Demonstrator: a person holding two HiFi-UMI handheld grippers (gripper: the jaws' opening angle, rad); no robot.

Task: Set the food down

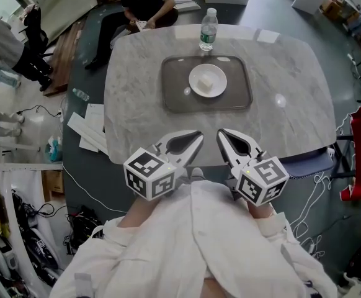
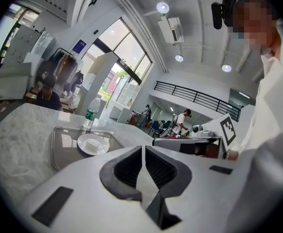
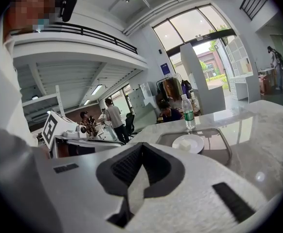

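White food piece (image 1: 208, 87) lies on plate (image 1: 195, 82) in grey tray (image 1: 174, 98), mid worktop (image 1: 292, 92), bottle (image 1: 208, 30) just behind. We judge it already set down. Left gripper (image 1: 196, 136) and right gripper (image 1: 221, 135) held at near edge, close to our body. Both fingers pressed together, pinching nothing. Food well apart, ahead of both.
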